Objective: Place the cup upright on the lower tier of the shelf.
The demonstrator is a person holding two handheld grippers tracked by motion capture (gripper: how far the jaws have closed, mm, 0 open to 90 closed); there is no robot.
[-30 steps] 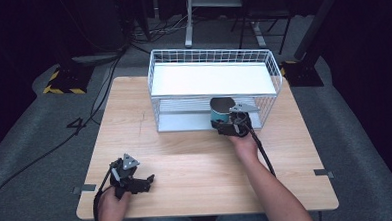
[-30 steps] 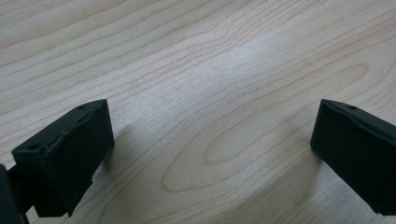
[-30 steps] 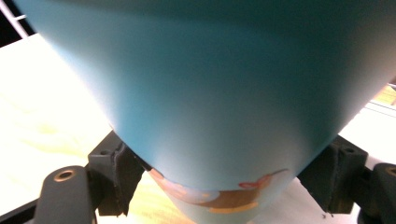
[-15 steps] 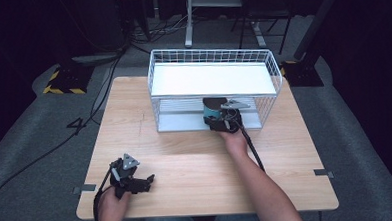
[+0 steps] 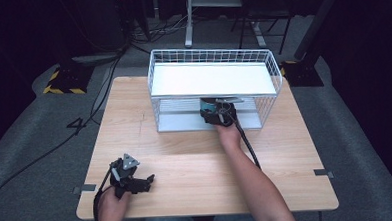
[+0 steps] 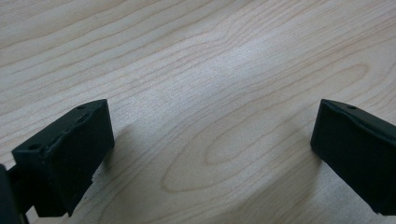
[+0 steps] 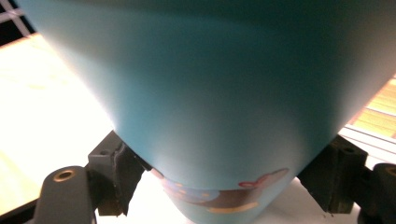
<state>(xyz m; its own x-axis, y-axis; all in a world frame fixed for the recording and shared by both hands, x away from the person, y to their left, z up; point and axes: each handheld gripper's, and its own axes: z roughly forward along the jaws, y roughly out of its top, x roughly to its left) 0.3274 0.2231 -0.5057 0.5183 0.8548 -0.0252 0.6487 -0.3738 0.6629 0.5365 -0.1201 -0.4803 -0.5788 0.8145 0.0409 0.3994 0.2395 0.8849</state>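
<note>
The right gripper (image 5: 210,114) pinches a teal tapered cup (image 7: 205,93) at the front opening of the white wire two-tier rack (image 5: 213,79), just under its upper shelf. Well in front of the rack, the left gripper (image 5: 146,182) rests on the light wooden table (image 5: 196,160), jaws spread.

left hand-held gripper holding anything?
No. In its own view the left hand-held gripper stands wide open, with bare wooden table between its jaws.

The left gripper (image 5: 148,181) is held low with jaws spread, while the right gripper (image 5: 215,113) is extended forward, clamped.
</note>
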